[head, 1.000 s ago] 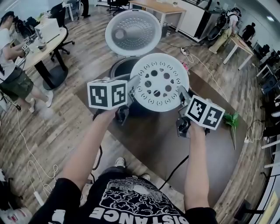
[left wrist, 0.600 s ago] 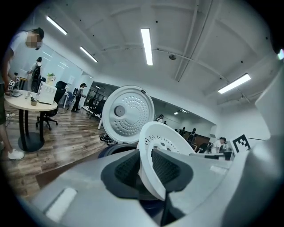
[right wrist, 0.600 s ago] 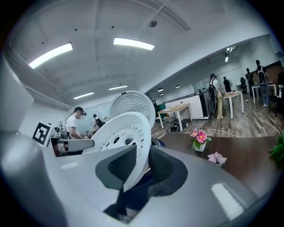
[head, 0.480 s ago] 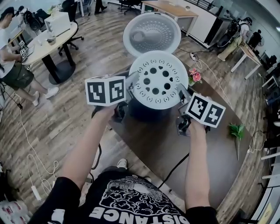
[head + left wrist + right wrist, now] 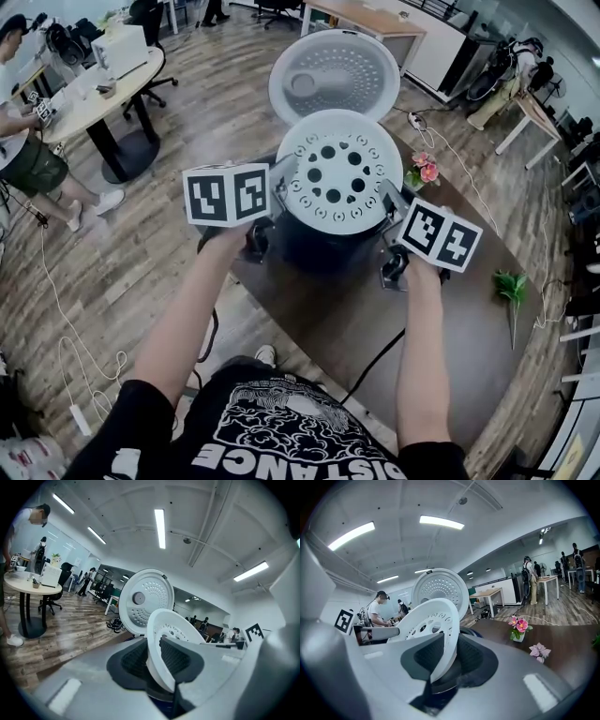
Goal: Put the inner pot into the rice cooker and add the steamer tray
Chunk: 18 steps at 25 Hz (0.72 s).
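Observation:
A white steamer tray (image 5: pixel 339 184) with round holes hangs level over the dark rice cooker (image 5: pixel 319 251), hiding its mouth and whatever is inside. My left gripper (image 5: pixel 284 184) is shut on the tray's left rim, and my right gripper (image 5: pixel 394 208) is shut on its right rim. The cooker's white lid (image 5: pixel 335 75) stands open behind. In the left gripper view the tray's rim (image 5: pixel 171 634) sits pinched between the dark pads of the left gripper (image 5: pixel 157 660). The right gripper view shows the same: the right gripper (image 5: pixel 450 656) pinches the rim (image 5: pixel 433 625).
The cooker stands on a brown table (image 5: pixel 441 337) whose near edge runs by my body. Pink flowers (image 5: pixel 424 170) and a green sprig (image 5: pixel 511 286) lie to the right. A black cable (image 5: pixel 375 361) trails off the table. A person stands at a round table (image 5: pixel 94 94) far left.
Both grippers have carried the tray away from me toward the open lid. The cooker's mouth, which showed behind the tray before, is now covered by it.

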### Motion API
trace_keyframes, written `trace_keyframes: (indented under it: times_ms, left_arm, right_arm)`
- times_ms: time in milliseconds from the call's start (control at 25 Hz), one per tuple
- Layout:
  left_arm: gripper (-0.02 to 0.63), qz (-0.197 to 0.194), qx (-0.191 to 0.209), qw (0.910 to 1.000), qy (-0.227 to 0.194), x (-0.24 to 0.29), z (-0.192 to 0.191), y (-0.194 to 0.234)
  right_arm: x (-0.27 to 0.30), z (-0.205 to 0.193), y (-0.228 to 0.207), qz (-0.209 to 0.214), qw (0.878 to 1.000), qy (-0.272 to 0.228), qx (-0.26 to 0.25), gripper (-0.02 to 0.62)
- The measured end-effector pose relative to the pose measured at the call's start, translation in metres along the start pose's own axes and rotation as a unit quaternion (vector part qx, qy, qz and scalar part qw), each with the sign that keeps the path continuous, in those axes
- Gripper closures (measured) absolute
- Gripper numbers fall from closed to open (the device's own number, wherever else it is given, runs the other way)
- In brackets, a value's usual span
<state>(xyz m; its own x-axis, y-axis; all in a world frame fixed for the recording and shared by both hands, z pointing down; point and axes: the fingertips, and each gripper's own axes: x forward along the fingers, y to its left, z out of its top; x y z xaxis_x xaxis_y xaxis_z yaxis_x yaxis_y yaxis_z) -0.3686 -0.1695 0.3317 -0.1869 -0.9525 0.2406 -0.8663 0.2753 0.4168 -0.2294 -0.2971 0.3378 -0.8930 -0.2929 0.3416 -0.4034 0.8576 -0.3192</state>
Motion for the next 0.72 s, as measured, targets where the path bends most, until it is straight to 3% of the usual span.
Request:
trace_keyframes:
  times_ms: [400, 720]
  left_arm:
    - [0.511, -0.004, 0.000, 0.9996, 0.027, 0.022, -0.020, 0.012]
    - [0.511, 0.018, 0.040, 0.9980, 0.046, 0.029, -0.034, 0.016]
  right_arm:
    - [0.014, -0.014, -0.018, -0.022, 1.000, 0.012, 0.003, 0.511]
    - [0.022, -0.026, -0.025, -0.034, 0.999, 0.023, -0.018, 0.500]
